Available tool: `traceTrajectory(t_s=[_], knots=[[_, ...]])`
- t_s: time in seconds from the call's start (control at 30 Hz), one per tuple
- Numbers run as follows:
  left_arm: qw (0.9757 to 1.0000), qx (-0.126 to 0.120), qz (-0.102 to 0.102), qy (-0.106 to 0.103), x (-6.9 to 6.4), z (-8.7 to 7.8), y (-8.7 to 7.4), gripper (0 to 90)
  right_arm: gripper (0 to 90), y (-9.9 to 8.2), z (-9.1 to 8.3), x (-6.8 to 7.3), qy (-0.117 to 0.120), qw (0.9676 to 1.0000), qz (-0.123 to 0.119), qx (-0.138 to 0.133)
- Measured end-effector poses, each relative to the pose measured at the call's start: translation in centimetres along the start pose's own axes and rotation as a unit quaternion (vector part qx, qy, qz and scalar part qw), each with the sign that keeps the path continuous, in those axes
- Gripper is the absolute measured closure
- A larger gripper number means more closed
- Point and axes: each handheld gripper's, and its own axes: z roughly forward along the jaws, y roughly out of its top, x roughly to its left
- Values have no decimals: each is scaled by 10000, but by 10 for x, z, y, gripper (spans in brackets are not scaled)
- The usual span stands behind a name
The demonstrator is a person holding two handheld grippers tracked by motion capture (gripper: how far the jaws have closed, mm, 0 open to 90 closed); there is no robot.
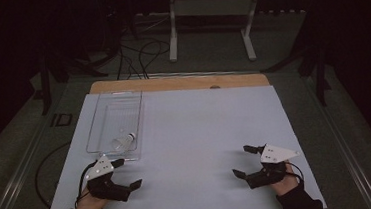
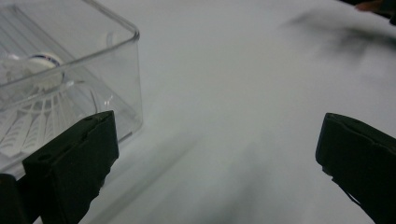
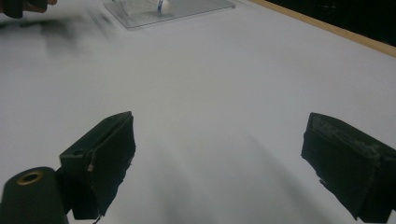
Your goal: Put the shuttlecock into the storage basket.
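Observation:
A white shuttlecock [image 1: 124, 141] lies inside a clear plastic box [image 1: 104, 107] on the left half of the white table sheet. In the left gripper view the shuttlecock [image 2: 32, 100] shows through the box's near corner [image 2: 130, 56]. My left gripper [image 1: 127, 174] rests just in front of the box, open, with nothing between its jaws [image 2: 217, 154]. My right gripper [image 1: 243, 161] sits near the front right of the sheet, open and empty [image 3: 219, 154]. In the right gripper view the box [image 3: 187, 8] is far off at the top.
The white sheet [image 1: 200, 128] covers a wooden table whose far edge [image 1: 181, 81] shows beyond it. A white metal stand [image 1: 211, 17] and cables [image 1: 139, 53] lie on the floor behind. The person's hands [image 1: 88, 205] hold the grippers at the front edge.

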Motion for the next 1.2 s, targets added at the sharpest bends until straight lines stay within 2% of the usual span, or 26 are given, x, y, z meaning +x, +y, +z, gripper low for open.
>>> traceTrajectory(t_s=[0.33, 0.5, 0.63, 0.8, 0.97, 1.2], knots=[[9999, -54, 112, -85, -4, 4, -2, 0, 95, -2, 0, -1, -7, 10000, 28, 32], [9998, -139, 160, -25, -4, 3, -2, 0, 95, -3, 0, -1, 2, 10000, 37, 63], [9997, -120, 194, 10, -4, 4, -3, 0, 95, -3, -2, 0, -87, 9998, 21, 161], [9997, -151, 184, -17, -5, 4, -3, 0, 95, -4, -4, 3, -179, 9996, -16, 227], [9997, -169, 172, -6, -6, 4, -2, 0, 95, -5, -2, 6, -153, 9995, -16, 278], [9997, -176, 176, -28, -6, 4, -2, 0, 95, -7, 1, 4, -126, 9995, 37, 281]])
